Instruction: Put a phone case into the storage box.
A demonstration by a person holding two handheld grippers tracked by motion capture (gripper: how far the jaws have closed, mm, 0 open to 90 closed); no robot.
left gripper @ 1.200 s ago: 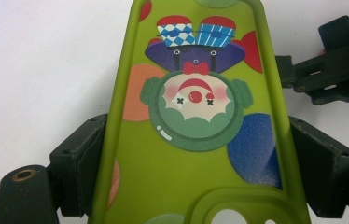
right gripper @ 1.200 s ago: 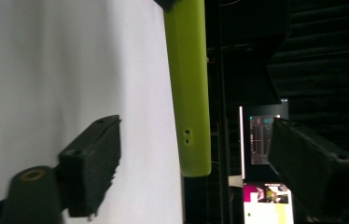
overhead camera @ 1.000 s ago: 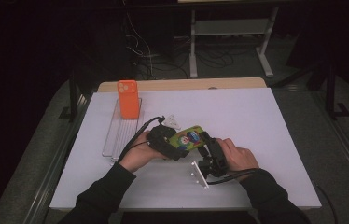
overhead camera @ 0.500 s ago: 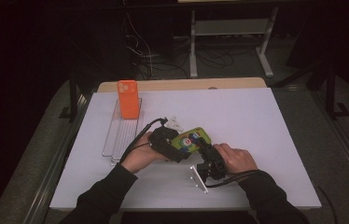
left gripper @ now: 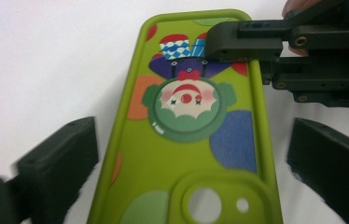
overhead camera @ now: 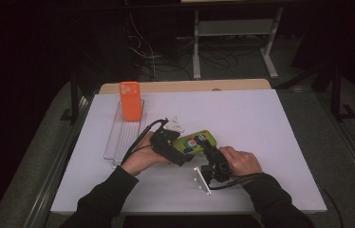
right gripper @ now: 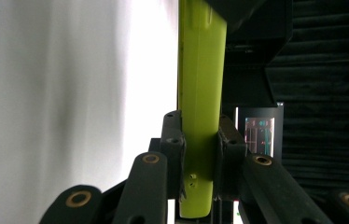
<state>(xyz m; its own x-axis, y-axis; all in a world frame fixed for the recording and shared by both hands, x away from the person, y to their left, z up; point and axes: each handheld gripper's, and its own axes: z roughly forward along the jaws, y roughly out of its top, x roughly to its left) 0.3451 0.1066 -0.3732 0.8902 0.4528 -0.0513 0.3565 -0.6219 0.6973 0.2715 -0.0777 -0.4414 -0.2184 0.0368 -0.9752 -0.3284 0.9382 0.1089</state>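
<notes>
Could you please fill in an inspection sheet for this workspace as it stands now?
Surface: white table top, flat.
Job's things: green phone case, clown print up.
Clutter: orange phone case upright at the far end of a clear tray.
Grippers: right gripper clamped on the green case's edge, jaws just closing; left gripper open, jaws just opened, standing clear either side of the case.
Cables: black cable trails from the left gripper.
Surroundings: dark room, shelf frame behind.
</notes>
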